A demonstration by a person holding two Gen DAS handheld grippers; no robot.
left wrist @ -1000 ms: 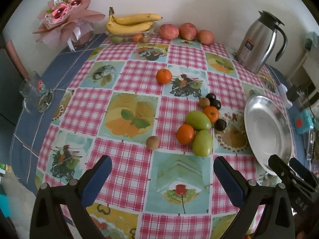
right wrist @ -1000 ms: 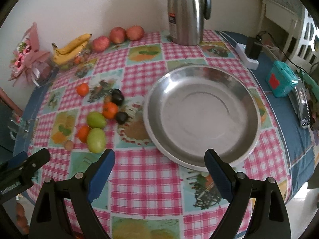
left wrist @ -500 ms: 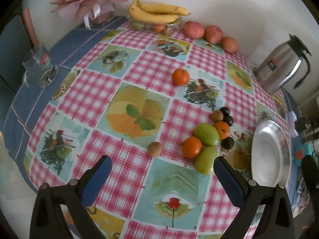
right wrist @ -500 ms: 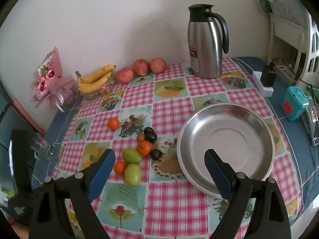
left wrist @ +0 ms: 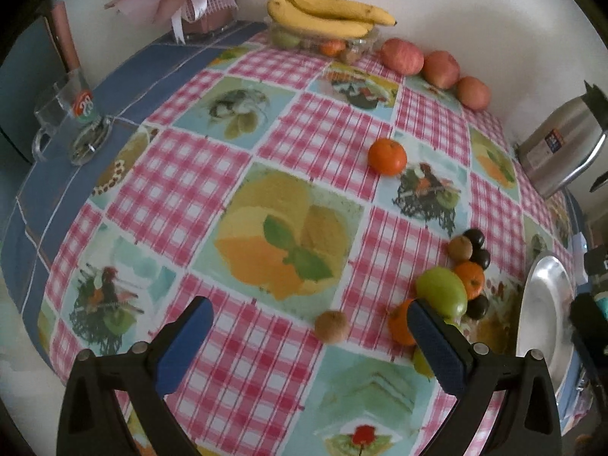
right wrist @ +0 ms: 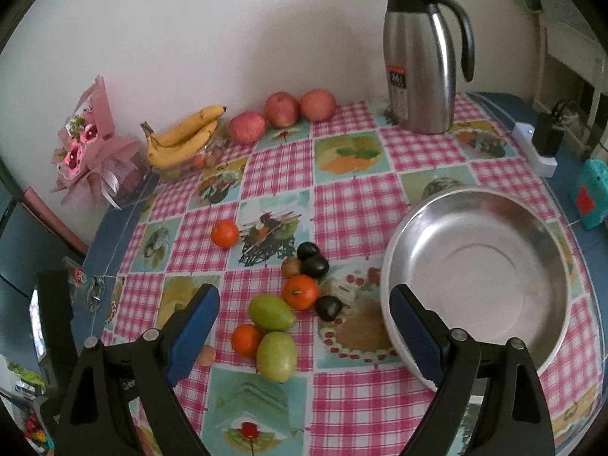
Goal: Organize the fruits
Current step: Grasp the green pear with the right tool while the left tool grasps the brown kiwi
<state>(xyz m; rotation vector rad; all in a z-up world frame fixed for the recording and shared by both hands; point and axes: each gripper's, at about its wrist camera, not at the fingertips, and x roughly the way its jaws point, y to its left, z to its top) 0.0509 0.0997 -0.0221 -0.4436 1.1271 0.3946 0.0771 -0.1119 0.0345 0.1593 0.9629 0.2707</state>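
A: Where does the fruit lie relative to the left tool (left wrist: pixel 309 326)?

B: Its blue pads are spread wide and pinch nothing. A small brown fruit (left wrist: pixel 331 326) sits on the counter (left wrist: pixel 159 190) between them, nearer the right pad. The cluster is just behind that pad: a green mango (left wrist: pixel 442 290) and a tangerine (left wrist: pixel 401 323) partly hidden by it.

A: And the right tool (right wrist: pixel 304 326)?

B: Also spread, nothing between the pads but air. Seen between them on the counter are two green mangoes (right wrist: pixel 270 312), two tangerines (right wrist: pixel 300 292) and three dark plums (right wrist: pixel 315 265), touching or just beside each other. A lone tangerine (right wrist: pixel 225 233) lies farther back.

A: The dish?

B: The steel dish (right wrist: pixel 494 205) stands right of the cluster, partly behind the right pad, with no fruit in it. Bananas (right wrist: pixel 186 135) and three apples (right wrist: pixel 281 109) sit by the wall, near a steel jug (right wrist: pixel 418 68).
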